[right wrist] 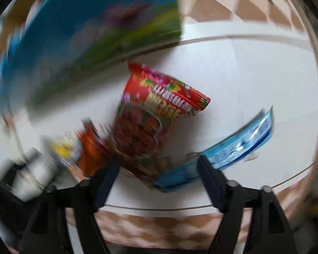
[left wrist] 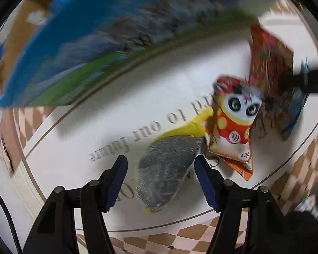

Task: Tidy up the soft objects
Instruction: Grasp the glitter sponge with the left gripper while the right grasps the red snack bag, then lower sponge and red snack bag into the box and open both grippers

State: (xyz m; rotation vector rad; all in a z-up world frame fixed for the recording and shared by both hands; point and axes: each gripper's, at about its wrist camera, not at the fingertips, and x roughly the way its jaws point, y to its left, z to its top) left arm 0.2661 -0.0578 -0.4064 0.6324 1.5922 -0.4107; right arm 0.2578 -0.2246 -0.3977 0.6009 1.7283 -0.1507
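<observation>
The surface is a white mat (left wrist: 78, 148) with a thin brown line around its edge, a border of tan and cream diamonds, and grey lettering printed across its middle. A box (left wrist: 78, 42) with blue and green sides stands on it at the far side, blurred in both views. Snack packets lie clustered on the white area: a silver packet with yellow ends (left wrist: 167, 169), a packet with a cartoon panda (left wrist: 233, 122) just beside it and touching its yellow end, a red packet (right wrist: 146, 122) overlapping the panda one, and a blue packet (right wrist: 239, 146) partly under the red one. The left gripper (left wrist: 161, 182) points down over the silver packet, its blue-padded jaws apart on either side with gaps showing. The right gripper (right wrist: 159, 182) is also open, its jaws straddling the near ends of the red and blue packets without pressing them.
</observation>
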